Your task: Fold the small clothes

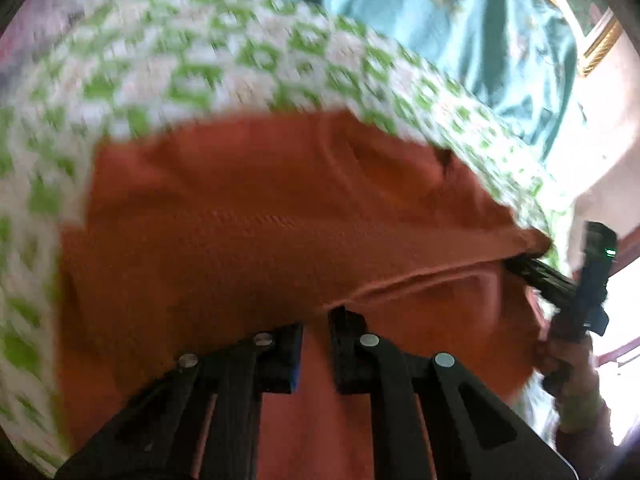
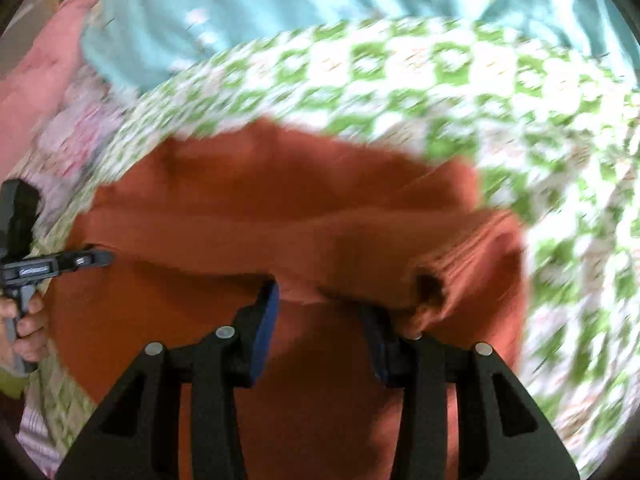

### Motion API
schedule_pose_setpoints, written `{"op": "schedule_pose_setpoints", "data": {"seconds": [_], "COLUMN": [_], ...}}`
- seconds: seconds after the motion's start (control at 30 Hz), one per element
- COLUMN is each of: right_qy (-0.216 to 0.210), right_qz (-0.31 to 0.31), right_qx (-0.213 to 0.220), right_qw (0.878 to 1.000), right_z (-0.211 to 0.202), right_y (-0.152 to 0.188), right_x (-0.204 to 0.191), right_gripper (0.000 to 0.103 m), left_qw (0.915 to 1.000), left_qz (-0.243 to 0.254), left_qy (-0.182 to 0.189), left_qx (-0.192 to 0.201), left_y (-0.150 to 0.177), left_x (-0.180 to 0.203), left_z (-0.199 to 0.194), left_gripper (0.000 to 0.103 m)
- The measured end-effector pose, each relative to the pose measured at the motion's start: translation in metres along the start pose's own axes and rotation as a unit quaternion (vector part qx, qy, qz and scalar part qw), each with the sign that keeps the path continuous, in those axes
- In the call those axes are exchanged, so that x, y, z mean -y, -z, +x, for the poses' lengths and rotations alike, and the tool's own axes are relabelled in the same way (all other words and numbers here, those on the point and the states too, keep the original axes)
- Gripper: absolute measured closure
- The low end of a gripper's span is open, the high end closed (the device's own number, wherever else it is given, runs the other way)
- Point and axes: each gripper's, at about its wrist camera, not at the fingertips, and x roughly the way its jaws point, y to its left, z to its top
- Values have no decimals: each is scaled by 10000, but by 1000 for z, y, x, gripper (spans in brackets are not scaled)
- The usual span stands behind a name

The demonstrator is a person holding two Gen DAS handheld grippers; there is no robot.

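Garment: an orange knit garment fills the centre and lower half of both wrist views, lying on a green-and-white patterned sheet; a teal cloth sits along the top of the frame.
Long axis: runs left to right across both pictures, with a folded hem edge crossing just above the fingertips.
Left gripper: jaws nearly together with a narrow gap, orange cloth showing between them – whether it truly pinches the fabric I cannot tell.
Right gripper: jaws spread wide, holding nothing; the cloth lies under and ahead of it, and a rolled cuff sits just beside its right-hand finger.
Key relation: the hem edge lies directly ahead of both tools, so each is about equally near to its own end of the garment.
Pose: both grippers point down and forward at the cloth, low over it; the views are motion-blurred.
Judgement: the right likely needs to close on the edge before any fold – blur hides finer contact.
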Motion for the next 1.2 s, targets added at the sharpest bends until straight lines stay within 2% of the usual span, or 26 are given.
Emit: {"op": "schedule_pose_setpoints", "data": {"seconds": [0.07,0.13,0.23,0.37,0.43,0.53,0.8,1.0,1.1,1.2], "right_qy": [125,181,312,654,584,526,100,-198,-292,-414], "right_qz": [205,404,636,1129,1354,1363,1391,1685,1692,1778], "right_qx": [245,460,651,984,1082,1175,884,754,671,577], "right_qw": [9994,9980,9954,9866,9831,9823,9863,9826,9829,9815], "right_z": [-4,-8,-11,-28,-43,-60,-80,-91,-99,-105], "right_y": [-11,-19,-29,-30,-21,-8,42,83,104,125], "right_x": [14,25,40,58,64,61,38,18,5,-7], "right_gripper": [60,60,60,60,60,60,60,60,57,54], "left_qw": [9991,9977,9919,9879,9865,9874,9871,9877,9861,9833], "left_qz": [68,28,-250,-600,-648,-739,-1057,-1198,-1350,-1542], "left_qy": [-340,-511,-967,-1071,-1092,-959,-479,-197,-147,-160], "left_qx": [230,447,782,953,1030,1016,1103,982,961,948], "left_y": [-17,-35,-58,-70,-63,-37,50,113,139,165], "left_x": [-4,-12,-33,-58,-63,-69,-56,-38,-31,-28], "left_z": [-4,-8,-14,-24,-35,-51,-96,-113,-121,-128], "left_gripper": [88,86,72,72,72,72,68,68,68,62]}}
